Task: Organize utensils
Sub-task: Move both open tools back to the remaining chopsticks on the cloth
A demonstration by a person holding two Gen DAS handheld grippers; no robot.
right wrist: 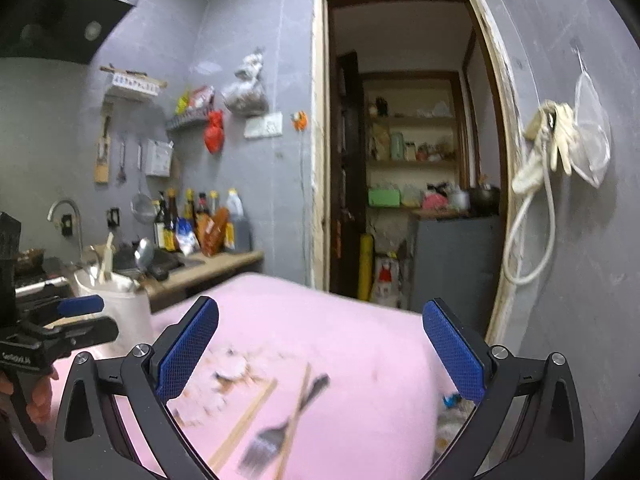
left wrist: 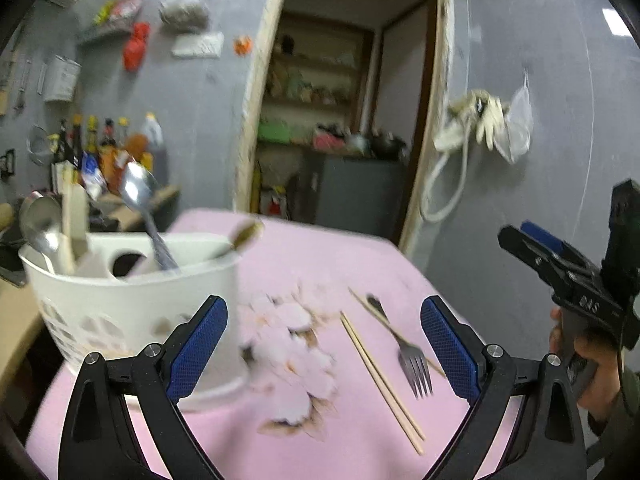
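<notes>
Fork [right wrist: 276, 436] blurred, perhaps under chopsticks [right wrist: 244, 424]

A pink cloth [right wrist: 360, 340] with a flower print covers the table. Sauce bottles [right wrist: 200, 220] stand on the counter by the grey wall, a red bag [right wrist: 214, 132] hangs above them, and pale gloves [right wrist: 560, 136] hang beside the open doorway [right wrist: 408, 140].
</notes>
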